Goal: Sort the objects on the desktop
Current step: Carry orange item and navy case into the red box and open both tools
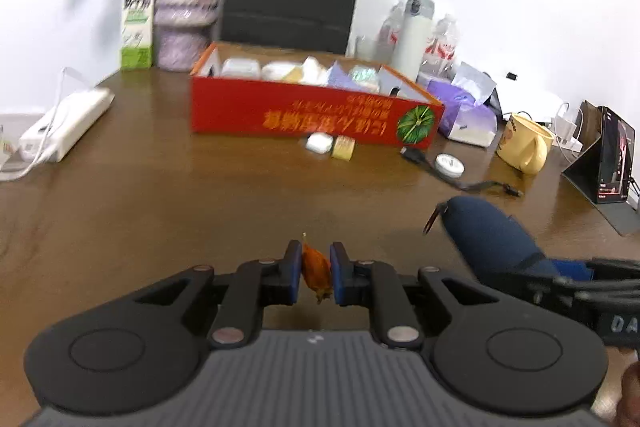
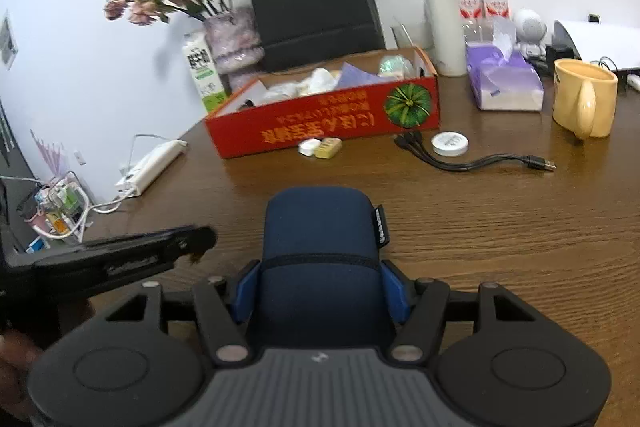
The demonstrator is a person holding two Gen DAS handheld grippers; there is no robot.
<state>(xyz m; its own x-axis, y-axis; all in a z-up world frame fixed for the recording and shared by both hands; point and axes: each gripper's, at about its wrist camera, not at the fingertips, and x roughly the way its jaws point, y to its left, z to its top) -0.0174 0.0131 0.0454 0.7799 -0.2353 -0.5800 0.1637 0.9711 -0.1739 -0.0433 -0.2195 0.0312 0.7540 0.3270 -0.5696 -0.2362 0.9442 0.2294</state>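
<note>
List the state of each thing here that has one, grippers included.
left gripper: shut on a small orange-brown wrapped item
right gripper: shut on a navy zip case
navy zip case: zipped closed
red box: open-topped, filled
yellow mug: upright
white flask: upright, lid on
milk carton: upright
black USB cable: loose, unplugged

orange wrapper: small, crinkled, upright, pinched at 6 o'clock
navy pouch: zippered, soft, lengthwise, clamped, 6 o'clock in the right wrist view
</note>
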